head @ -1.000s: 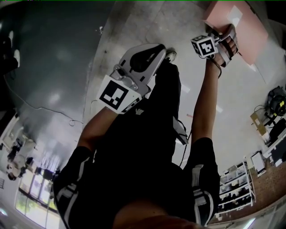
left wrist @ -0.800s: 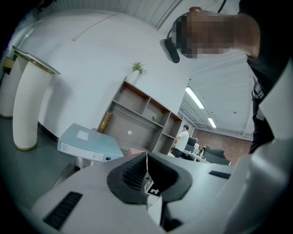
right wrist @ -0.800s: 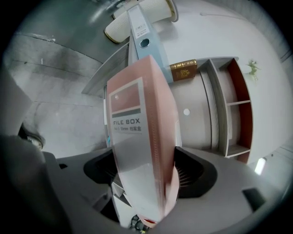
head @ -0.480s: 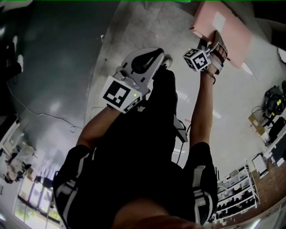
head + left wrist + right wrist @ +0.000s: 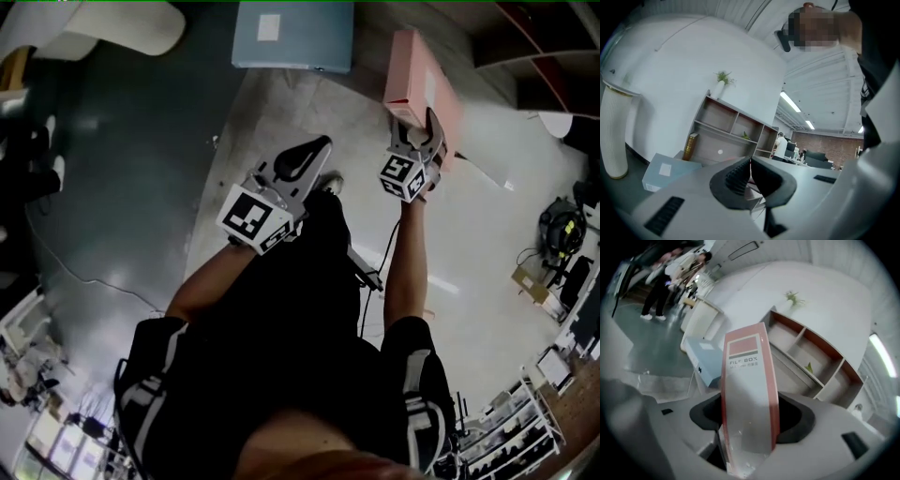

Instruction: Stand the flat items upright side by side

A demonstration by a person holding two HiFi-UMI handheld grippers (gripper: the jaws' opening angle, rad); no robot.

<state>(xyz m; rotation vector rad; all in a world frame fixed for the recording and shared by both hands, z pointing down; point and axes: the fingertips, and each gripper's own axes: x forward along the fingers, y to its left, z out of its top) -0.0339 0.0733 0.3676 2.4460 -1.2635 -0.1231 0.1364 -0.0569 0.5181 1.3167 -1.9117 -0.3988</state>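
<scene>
Pink file box (image 5: 419, 77): sitting spine-first in the right gripper (image 5: 415, 131), whose jaws have just been closing and are now clamping it; it is apparently hanging clear of the floor (image 5: 281, 122), in front of the shelf unit (image 5: 811, 357). Blue file box (image 5: 292, 33): lying flat nearby. Left gripper (image 5: 317, 152): jaws pressing together, carrying nothing. Step judged in hand: uprighting the pink box. The next move is calling for setting it down on a narrow edge, then standing the blue box beside it.
</scene>
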